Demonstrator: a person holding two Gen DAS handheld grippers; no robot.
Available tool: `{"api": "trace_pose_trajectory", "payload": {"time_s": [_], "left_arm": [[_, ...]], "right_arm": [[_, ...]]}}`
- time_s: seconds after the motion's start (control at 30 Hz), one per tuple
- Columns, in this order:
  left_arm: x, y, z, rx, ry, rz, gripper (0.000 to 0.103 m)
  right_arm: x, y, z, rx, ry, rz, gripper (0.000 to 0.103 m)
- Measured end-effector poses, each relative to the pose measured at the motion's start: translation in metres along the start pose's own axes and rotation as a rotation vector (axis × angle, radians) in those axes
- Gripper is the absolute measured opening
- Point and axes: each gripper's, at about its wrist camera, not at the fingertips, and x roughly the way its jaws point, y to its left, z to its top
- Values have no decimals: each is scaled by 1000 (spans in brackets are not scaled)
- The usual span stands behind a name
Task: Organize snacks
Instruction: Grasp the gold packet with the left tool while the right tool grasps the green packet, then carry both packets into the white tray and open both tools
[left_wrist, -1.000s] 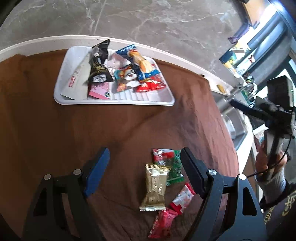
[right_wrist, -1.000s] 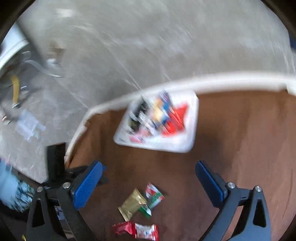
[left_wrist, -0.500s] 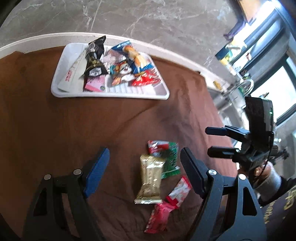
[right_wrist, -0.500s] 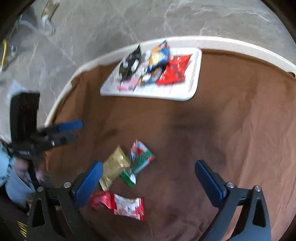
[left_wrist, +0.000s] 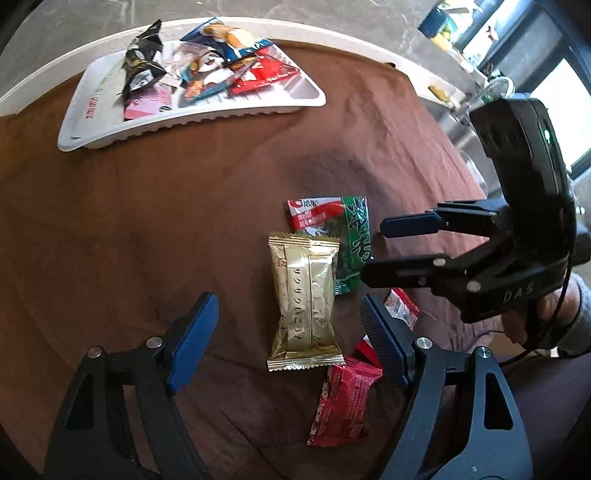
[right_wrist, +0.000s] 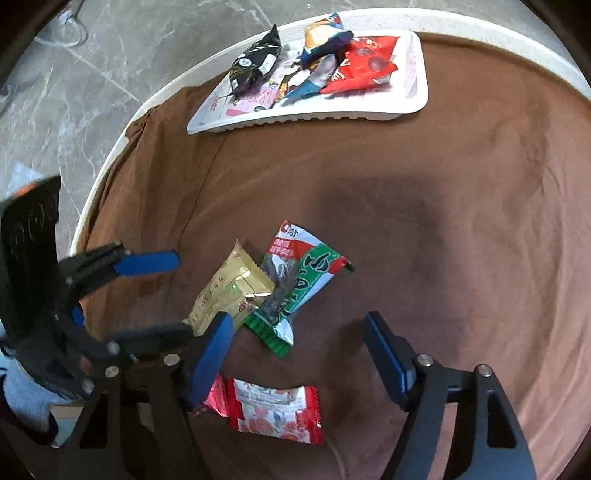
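Snacks lie in two groups on the brown cloth (left_wrist: 155, 206) that covers the bench: a loose cluster near both grippers and a pile on the white tray (left_wrist: 192, 114) at the far edge. The left gripper (left_wrist: 284, 339) holds its fingers wide, gripping nothing; the gold packet (left_wrist: 304, 302) lies on the cloth between them, nearer the right-hand finger (left_wrist: 382, 343), without either pad touching it. A dark red packet (left_wrist: 345, 398) lies just below the gold one, partly under that same finger, and the green-and-red packet (left_wrist: 340, 236) sits beyond the fingertips, its edge tucked under the gold packet's top corner. The right gripper (right_wrist: 295, 350) has its fingers closing yet set apart, holding nothing; in its view the green-and-red packet (right_wrist: 299, 284) has its lower end just reaching into the gap, close to the left-hand finger (right_wrist: 210, 354), while the gold packet (right_wrist: 231, 288) lies beyond and partly behind that finger. A red-and-white packet (right_wrist: 277, 413) lies on the cloth lower in the gap, one end hidden behind the same finger. The tray (right_wrist: 417, 99) with its pile stands well apart from both grippers.
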Motion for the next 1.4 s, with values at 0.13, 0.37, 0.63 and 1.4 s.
{"api": "trace_pose_trajectory", "payload": {"time_s": [0.13,0.37,0.63,1.4], "left_arm": [[11,-6,0,12,17,-14,77],[28,-14,3,41,58,12,50],[31,-21,0,79,46,61,31],[-19,23,26,-102,-99,-46,29]], "right_arm": [[3,-3,2,39,-6,44,76],[9,-3,10,82,-10,67,35],[15,-5,11,92,-17,65,16],[-13,-35,22,232,-114,247,13]]}}
